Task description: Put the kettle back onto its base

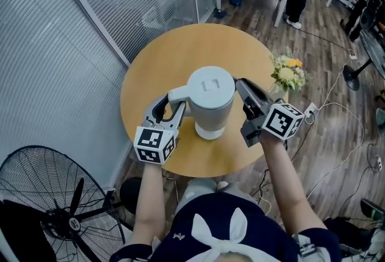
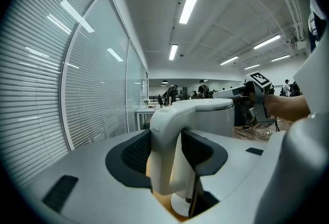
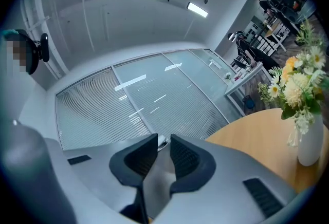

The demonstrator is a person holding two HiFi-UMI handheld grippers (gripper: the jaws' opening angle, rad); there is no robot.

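- White kettle (image 1: 209,97) stands upright at the near middle of the round wooden table (image 1: 180,44), directly over its base (image 1: 209,132). Whether it is fully seated cannot be told.
- Head view: the left gripper (image 1: 170,109) meets the handle (image 1: 177,96) from the near left. The right gripper (image 1: 243,91) angles in from the near right, tips at the kettle's upper edge. Both bare forearms reach forward, hands just over the table's near rim.
- Left gripper view: the left gripper (image 2: 167,153) has both pads clamped on the smooth, white, curved handle (image 2: 164,135). The kettle (image 2: 211,117) sits just beyond.
- Right gripper view: the right gripper (image 3: 163,148) has its jaws drawn close, with a narrow slit between. A pale blurred surface low in the slit is not identifiable. A vase of flowers (image 3: 303,115) stands at right.
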